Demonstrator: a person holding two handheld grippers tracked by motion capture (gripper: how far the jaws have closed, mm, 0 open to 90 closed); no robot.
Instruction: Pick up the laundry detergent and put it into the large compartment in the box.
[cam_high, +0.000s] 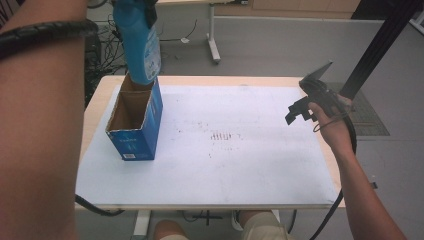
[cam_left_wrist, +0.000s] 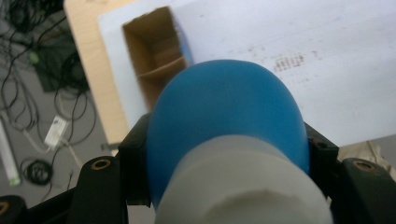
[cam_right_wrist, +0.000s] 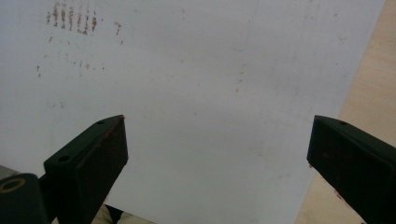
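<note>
**Lifting the blue bottle clear of the carton**

Holding the blue bottle (cam_high: 139, 42) by its neck in the left tool (cam_left_wrist: 224, 154), jaws clamped on either side just under the white cap (cam_left_wrist: 243, 186). Hanging upright directly above the blue carton (cam_high: 135, 120), bottle base just at the carton's rear rim, possibly not fully clear of it, though the high view leaves that hard to judge. Long axis running close to vertical, cap end up, base pointing down into the rear compartment of the carton, with a slight lean of the top away from the carton's front.

Doing this step well: keeping the pull straight along that vertical axis, so that the base is not catching the cardboard divider (cam_left_wrist: 161, 72) or dragging the light carton up and over. Keeping the grip firm below the cap, since the smooth shoulder is offering little to hold on. Moving sideways only once the base is above the carton's rim.

Waiting well to the right of the carton, over the white sheet (cam_right_wrist: 210, 70) on the table (cam_high: 95, 107), the right tool (cam_right_wrist: 217, 158) with jaws wide and nothing between them.
</note>
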